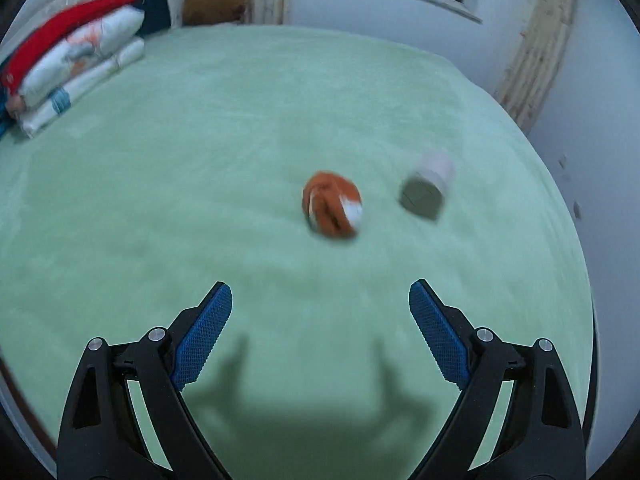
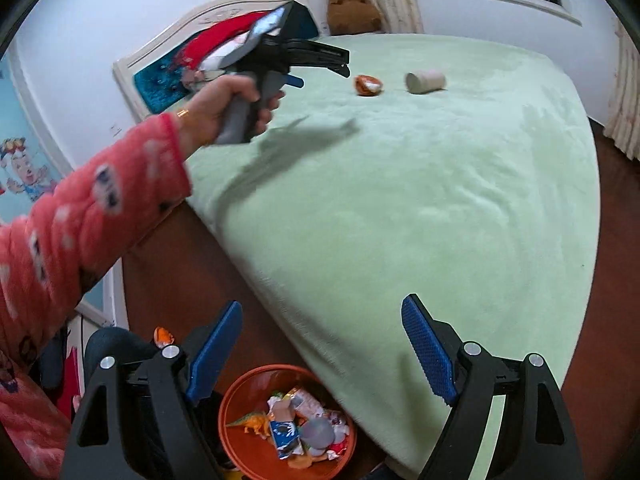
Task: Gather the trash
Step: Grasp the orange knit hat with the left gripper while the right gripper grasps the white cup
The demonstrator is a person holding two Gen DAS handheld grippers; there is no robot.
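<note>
Orange bin (image 2: 240, 420) on floor by bed (image 2: 440, 200) held wrappers, toy dinosaur (image 2: 252, 423). Both grippers, left (image 1: 320, 300) and right (image 2: 322, 322), spread, empty. Orange wrapper (image 1: 332, 204) and paper cup (image 1: 428, 188) lay on bed.

left wrist: low over bed (image 1: 200, 140), facing window | right wrist: bedside, higher; both share bed

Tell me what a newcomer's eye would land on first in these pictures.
The wide green bed fills both views, with two stray things near its middle: an orange wrapper and, just right of it, a cup on its side. On the floor by the bed's near corner stands an orange bin already holding trash. The open left gripper points at the wrapper from above the bed.
</note>
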